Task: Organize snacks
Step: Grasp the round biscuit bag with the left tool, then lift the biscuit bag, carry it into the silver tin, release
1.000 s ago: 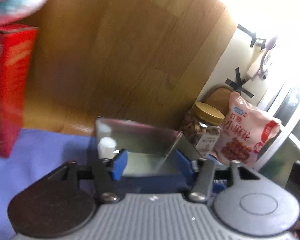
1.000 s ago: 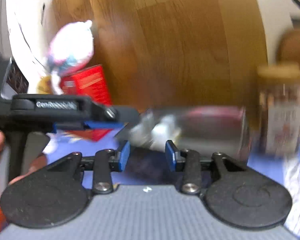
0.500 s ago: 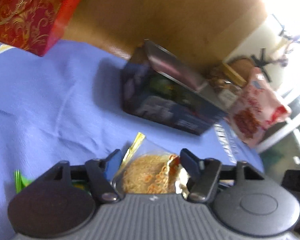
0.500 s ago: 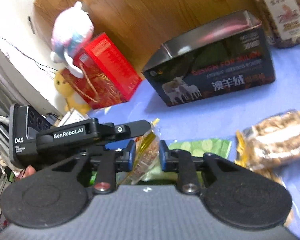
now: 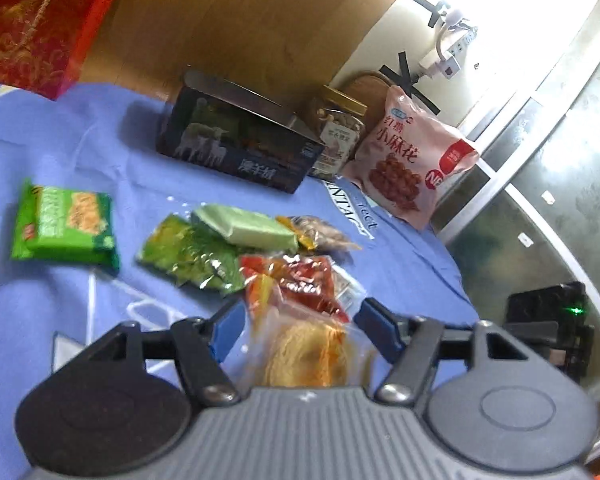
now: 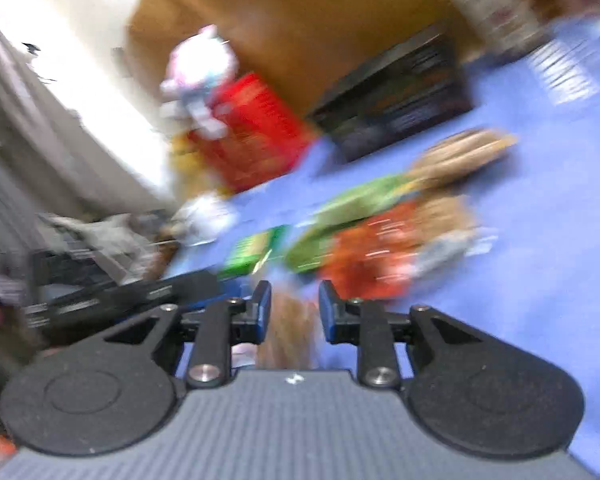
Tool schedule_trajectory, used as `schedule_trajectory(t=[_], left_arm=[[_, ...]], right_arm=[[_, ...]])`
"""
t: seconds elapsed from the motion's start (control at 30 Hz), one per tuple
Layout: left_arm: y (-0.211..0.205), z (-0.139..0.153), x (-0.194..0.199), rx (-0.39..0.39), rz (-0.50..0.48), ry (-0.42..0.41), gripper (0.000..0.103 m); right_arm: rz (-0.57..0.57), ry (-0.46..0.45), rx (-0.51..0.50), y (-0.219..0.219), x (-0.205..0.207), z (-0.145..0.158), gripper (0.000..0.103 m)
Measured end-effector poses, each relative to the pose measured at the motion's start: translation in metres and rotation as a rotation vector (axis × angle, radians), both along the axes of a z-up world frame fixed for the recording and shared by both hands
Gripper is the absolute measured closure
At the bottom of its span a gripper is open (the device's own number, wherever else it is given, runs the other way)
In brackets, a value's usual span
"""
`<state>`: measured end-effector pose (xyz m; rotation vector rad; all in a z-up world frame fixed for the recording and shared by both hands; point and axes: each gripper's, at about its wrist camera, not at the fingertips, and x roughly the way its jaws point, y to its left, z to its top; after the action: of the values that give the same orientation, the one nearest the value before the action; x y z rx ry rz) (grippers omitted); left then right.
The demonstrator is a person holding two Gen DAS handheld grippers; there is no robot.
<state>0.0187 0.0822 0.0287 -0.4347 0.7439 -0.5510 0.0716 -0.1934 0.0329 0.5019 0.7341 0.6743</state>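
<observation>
Orange noodle packet [image 5: 308,354] sat between the left gripper [image 5: 300,326] tongs as they widened.
Its jaws had just been opening, pads clear of the wrapper, so that looked like a release onto the blue cloth [image 5: 52,312]. Beyond lay the snack pile [image 5: 236,252] and dark box [image 5: 236,148]. The right gripper [image 6: 292,306] jaws had just parted too, around something tan; too blurred to tell if it was gripped.

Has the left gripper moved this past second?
Yes: the left gripper backed away from the dark box, now far ahead; its jaws have just been opening, a noodle packet between them.
</observation>
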Motion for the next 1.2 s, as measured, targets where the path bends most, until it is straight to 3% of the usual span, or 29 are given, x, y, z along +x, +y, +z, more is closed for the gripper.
schedule_trajectory(t=[0.07, 0.1, 0.2, 0.23, 0.43, 0.5, 0.53, 0.6, 0.73, 0.87, 1.0, 1.1, 1.2], left_arm=[[0.005, 0.003, -0.004, 0.026, 0.036, -0.012, 0.035], [0.011, 0.003, -0.006, 0.030, 0.045, -0.011, 0.035], [0.013, 0.003, -0.005, 0.035, 0.046, -0.007, 0.033], [0.011, 0.002, -0.005, 0.045, 0.036, -0.009, 0.031], [-0.010, -0.011, -0.007, 0.100, -0.037, -0.002, 0.032], [-0.016, -0.018, -0.005, 0.107, -0.051, 0.024, 0.038], [-0.018, -0.023, -0.003, 0.106, -0.056, 0.051, 0.049], [-0.020, -0.032, -0.002, 0.092, -0.075, 0.097, 0.061], [-0.018, -0.034, -0.017, 0.042, -0.075, 0.119, 0.062], [-0.015, -0.030, -0.031, 0.049, -0.051, 0.103, 0.061], [-0.013, -0.032, -0.031, 0.049, -0.055, 0.093, 0.060], [-0.011, -0.036, -0.031, 0.008, -0.066, 0.111, 0.042], [-0.008, -0.035, -0.025, -0.032, -0.079, 0.135, 0.033]], right_arm=[[-0.083, -0.056, -0.059, -0.009, -0.008, 0.005, 0.066], [-0.095, -0.070, -0.035, -0.015, -0.012, 0.006, 0.066], [-0.043, -0.095, 0.004, -0.019, -0.025, 0.008, 0.058], [-0.017, -0.112, -0.023, -0.016, -0.030, 0.008, 0.051], [0.126, -0.181, -0.258, 0.010, -0.061, -0.008, 0.049], [0.161, -0.193, -0.309, 0.019, -0.063, -0.018, 0.049], [0.173, -0.205, -0.335, 0.024, -0.063, -0.022, 0.049], [0.178, -0.259, -0.404, 0.037, -0.065, -0.026, 0.050], [0.145, -0.360, -0.551, 0.058, -0.066, -0.029, 0.064], [0.181, -0.412, -0.565, 0.062, -0.071, -0.026, 0.066], [0.176, -0.382, -0.558, 0.062, -0.066, -0.031, 0.066], [0.162, -0.373, -0.559, 0.066, -0.069, -0.029, 0.066], [0.136, -0.375, -0.558, 0.065, -0.070, -0.031, 0.065]])
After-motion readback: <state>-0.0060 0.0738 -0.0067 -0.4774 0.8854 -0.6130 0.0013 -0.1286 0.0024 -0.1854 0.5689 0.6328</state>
